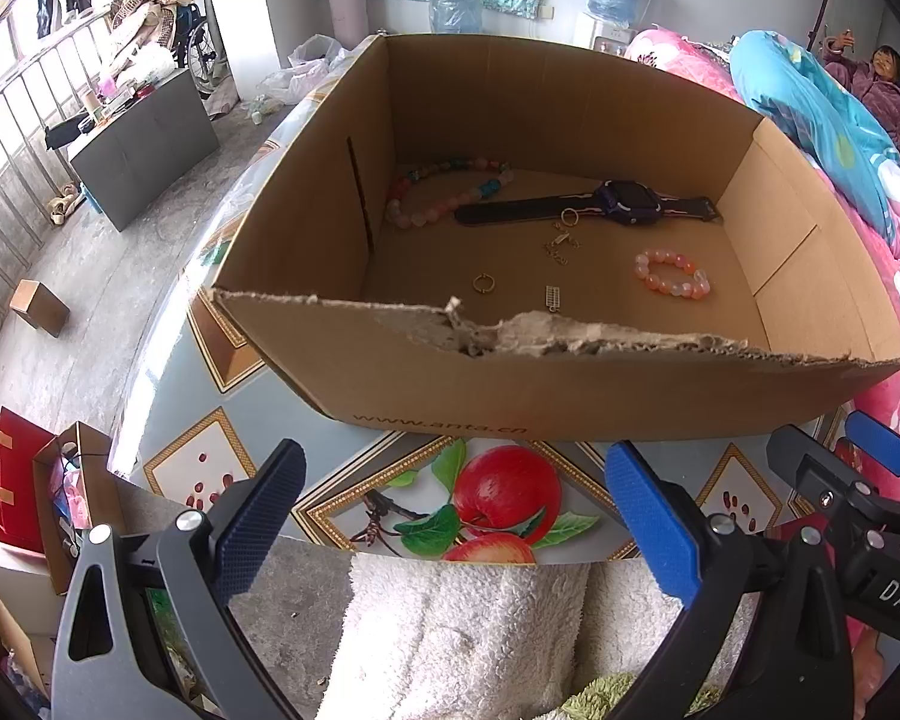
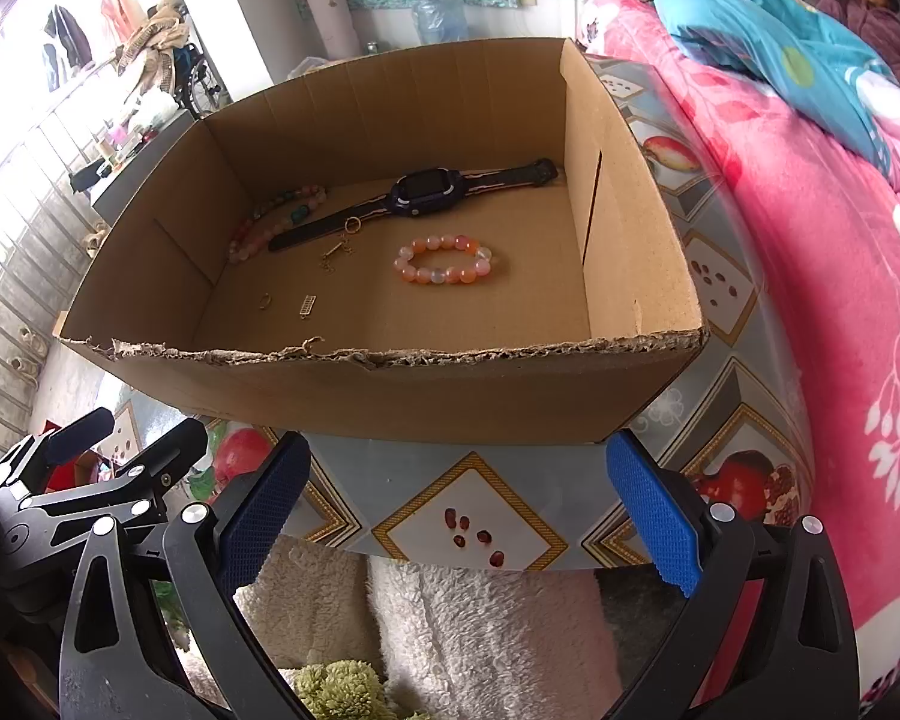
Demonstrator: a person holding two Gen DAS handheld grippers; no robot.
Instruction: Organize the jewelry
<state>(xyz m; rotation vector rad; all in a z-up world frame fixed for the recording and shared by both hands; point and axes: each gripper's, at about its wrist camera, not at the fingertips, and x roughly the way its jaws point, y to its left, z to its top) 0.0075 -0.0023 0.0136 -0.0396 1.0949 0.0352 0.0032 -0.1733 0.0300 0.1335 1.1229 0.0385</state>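
Cardboard box (image 1: pixel 570 396) on fruit-print table (image 1: pixel 354 480), pink bed (image 2: pixel 810 276) beside

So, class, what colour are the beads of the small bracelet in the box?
Pink, orange and whitish beads on the small bracelet, clearest in the right wrist view.

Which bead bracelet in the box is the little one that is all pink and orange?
The small bracelet lying alone mid-box, nearer the torn front wall. The longer bead string beside the watch has green and turquoise beads mixed in.
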